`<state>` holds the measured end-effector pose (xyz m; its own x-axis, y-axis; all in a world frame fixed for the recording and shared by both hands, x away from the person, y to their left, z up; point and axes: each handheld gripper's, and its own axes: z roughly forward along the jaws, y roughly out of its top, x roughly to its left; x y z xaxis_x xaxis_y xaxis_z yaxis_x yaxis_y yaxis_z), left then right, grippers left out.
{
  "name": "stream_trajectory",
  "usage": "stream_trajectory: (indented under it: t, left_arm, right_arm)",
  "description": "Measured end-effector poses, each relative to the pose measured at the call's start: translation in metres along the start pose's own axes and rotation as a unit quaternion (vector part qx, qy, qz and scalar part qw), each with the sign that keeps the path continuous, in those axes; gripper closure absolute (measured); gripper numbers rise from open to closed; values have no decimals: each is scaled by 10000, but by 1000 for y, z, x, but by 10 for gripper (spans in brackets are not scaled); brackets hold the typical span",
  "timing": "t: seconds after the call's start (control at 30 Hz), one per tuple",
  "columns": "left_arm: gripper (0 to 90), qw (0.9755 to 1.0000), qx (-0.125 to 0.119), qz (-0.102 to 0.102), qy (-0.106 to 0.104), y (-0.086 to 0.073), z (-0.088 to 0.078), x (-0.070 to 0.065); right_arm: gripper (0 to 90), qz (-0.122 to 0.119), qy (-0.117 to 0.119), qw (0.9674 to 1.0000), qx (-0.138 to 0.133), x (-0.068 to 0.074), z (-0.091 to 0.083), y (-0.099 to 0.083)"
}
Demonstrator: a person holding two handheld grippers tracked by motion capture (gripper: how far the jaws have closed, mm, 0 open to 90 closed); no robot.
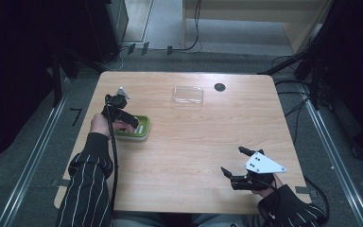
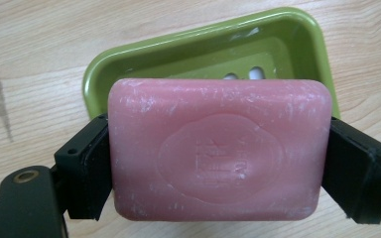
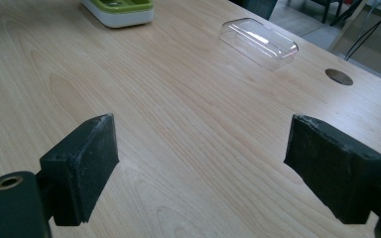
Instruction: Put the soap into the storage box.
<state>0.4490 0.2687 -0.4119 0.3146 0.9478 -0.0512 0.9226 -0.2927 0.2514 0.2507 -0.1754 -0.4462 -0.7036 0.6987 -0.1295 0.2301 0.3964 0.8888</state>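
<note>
Left gripper view: left tool (image 2: 218, 163) clamps pink soap (image 2: 218, 148) above green dish (image 2: 297, 44).

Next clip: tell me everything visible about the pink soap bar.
The soap is a pink rectangular bar with rounded corners and a matte, waxy look. An oval panel with embossed lettering, too soft to read, is pressed into its broad face, and whitish scuffs mark the surface and edges. The left tongs grip it by its two short ends, one black jaw on each, broad face toward the camera. It sits in front of the green dish on the table's left side; whether it touches the dish cannot be told.
</note>
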Motion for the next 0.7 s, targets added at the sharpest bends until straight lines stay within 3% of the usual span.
stream_trajectory:
  t: [0.37, 0.7]
  left_arm:
    - [139, 10000, 50, 13, 48, 4, 9, -5]
    - [138, 9998, 121, -125, 108, 5, 19, -8]
  right_arm:
    - [138, 41, -46, 10000, 6, 0, -2, -2]
    - [138, 50, -40, 10000, 13, 0, -3, -2]
